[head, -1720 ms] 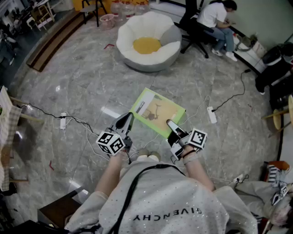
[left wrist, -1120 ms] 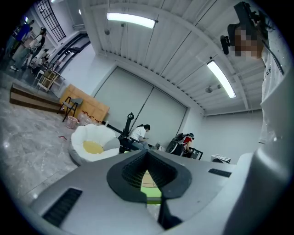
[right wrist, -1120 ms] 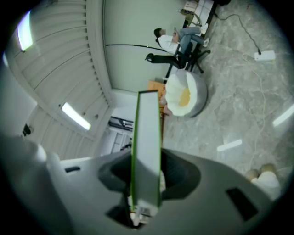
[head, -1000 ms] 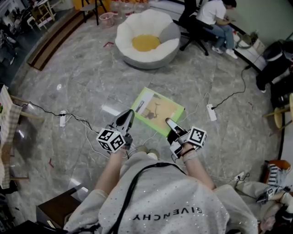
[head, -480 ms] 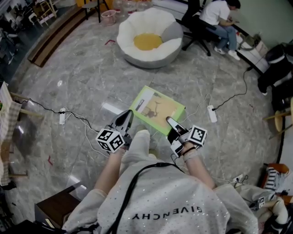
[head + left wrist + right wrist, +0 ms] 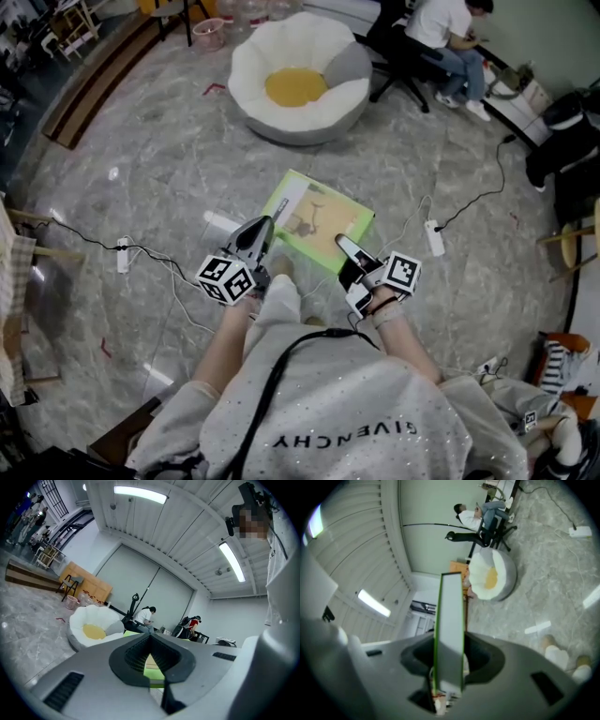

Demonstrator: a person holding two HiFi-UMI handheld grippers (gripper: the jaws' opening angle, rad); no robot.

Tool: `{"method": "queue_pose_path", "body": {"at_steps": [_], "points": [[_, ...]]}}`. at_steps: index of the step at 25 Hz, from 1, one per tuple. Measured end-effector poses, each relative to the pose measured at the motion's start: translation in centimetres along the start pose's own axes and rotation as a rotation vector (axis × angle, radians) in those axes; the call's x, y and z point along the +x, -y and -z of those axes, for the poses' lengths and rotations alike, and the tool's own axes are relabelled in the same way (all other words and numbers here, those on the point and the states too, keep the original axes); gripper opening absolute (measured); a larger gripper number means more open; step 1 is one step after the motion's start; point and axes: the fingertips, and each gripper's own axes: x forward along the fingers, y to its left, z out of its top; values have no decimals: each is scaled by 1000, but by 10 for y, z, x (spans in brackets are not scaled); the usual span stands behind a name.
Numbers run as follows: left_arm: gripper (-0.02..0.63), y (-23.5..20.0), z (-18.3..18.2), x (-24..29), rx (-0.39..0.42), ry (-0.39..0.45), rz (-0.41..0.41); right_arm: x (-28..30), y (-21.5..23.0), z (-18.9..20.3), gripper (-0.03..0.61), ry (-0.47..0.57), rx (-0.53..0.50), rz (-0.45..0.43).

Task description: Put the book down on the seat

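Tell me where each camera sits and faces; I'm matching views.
Head view: on the person's head, steeply down on book, left gripper, right gripper, forearms, torso.
Left gripper view: rides the left gripper, along its jaws toward the seat; shirt at right.
Right gripper view: rides the right gripper, along the clamped book's edge; shoes lower right.
Shared: both gripper views show the seat.

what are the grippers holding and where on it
The book: the right gripper clamps its near edge, and the left gripper pinches its left corner.
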Motion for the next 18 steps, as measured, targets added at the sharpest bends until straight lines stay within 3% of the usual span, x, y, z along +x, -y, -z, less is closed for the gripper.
{"method": "queue_pose_path", "body": {"at_steps": [18], "points": [[23, -95, -41, 57, -33, -21, 28, 98, 3, -47, 158, 42, 37, 41]]}}
